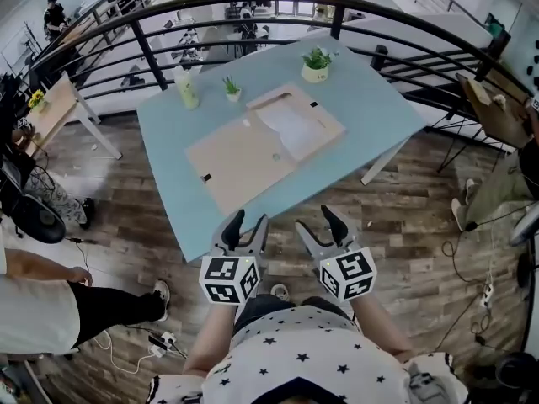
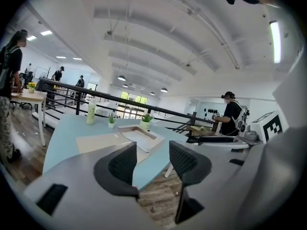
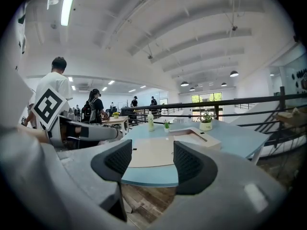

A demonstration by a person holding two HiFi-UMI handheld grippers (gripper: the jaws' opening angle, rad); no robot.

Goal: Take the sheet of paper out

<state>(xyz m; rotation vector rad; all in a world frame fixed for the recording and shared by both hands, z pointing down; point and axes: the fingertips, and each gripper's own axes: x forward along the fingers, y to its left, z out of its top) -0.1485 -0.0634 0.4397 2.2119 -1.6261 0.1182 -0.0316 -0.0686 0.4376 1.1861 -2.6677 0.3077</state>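
An open tan cardboard folder box [image 1: 253, 146] lies on the light blue table [image 1: 370, 99]. Its lid is flat toward me and its tray half holds a white sheet of paper [image 1: 290, 126]. The same box [image 2: 103, 142] and sheet [image 2: 136, 138] show in the left gripper view, and the box [image 3: 156, 150] in the right gripper view. My left gripper [image 1: 247, 224] and right gripper [image 1: 318, 221] hang side by side over the floor, short of the table's near edge. Both are open and hold nothing.
A pale green bottle [image 1: 186, 87], a small potted plant [image 1: 232, 88] and a larger potted plant [image 1: 317, 64] stand along the table's far side. A black railing [image 1: 253, 7] curves behind it. A person's leg [image 1: 109, 305] is at my left; wooden chairs [image 1: 493, 108] stand right.
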